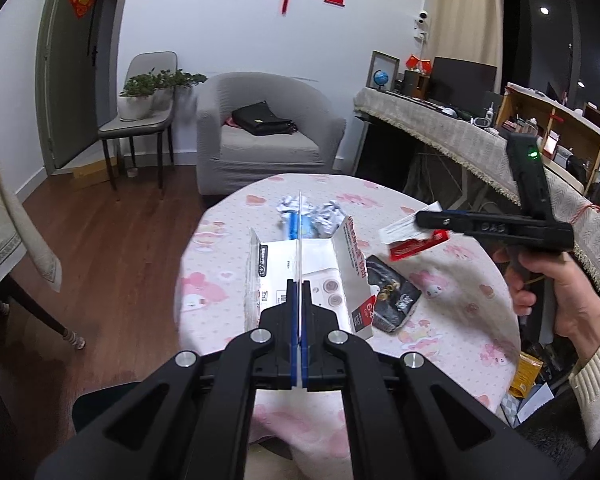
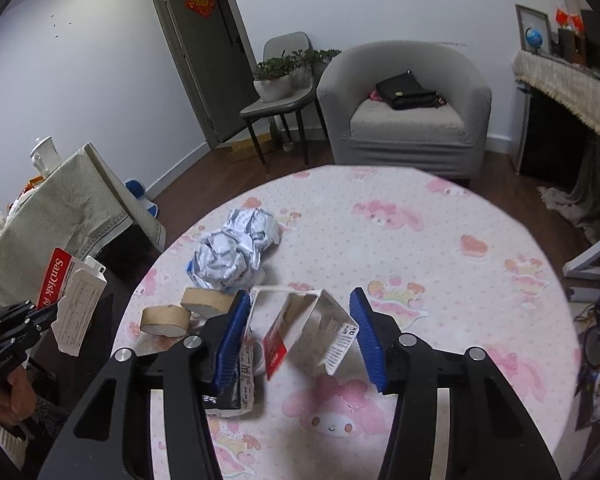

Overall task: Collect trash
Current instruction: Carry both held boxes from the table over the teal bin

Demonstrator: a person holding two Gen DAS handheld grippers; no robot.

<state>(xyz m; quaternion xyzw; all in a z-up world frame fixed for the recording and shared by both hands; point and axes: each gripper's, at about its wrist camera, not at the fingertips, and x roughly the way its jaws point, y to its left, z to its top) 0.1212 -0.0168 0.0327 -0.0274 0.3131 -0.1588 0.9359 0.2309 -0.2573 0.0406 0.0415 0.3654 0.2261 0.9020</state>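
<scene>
My left gripper (image 1: pixel 299 288) is shut on a flat SanDisk card package (image 1: pixel 320 268), white with a red edge, and holds it above the near side of the round table (image 1: pixel 460 320). The right wrist view has this package (image 2: pixel 72 300) off the table's left edge. A folded white and red carton (image 2: pixel 296 320) is clamped between the blue pads of my right gripper (image 2: pixel 300 295), just above the cloth. From the left wrist view, that gripper (image 1: pixel 420 219) hangs at the right with the carton (image 1: pixel 408 236). Two crumpled paper balls (image 2: pixel 236 248) lie behind.
Two brown tape rolls (image 2: pixel 166 318) and a black packet (image 1: pixel 396 296) lie on the pink cartoon tablecloth. A grey armchair (image 2: pixel 404 120) with a black bag stands beyond the table. A cloth-covered sideboard (image 1: pixel 460 140) runs along the right, another covered table (image 2: pixel 60 216) at left.
</scene>
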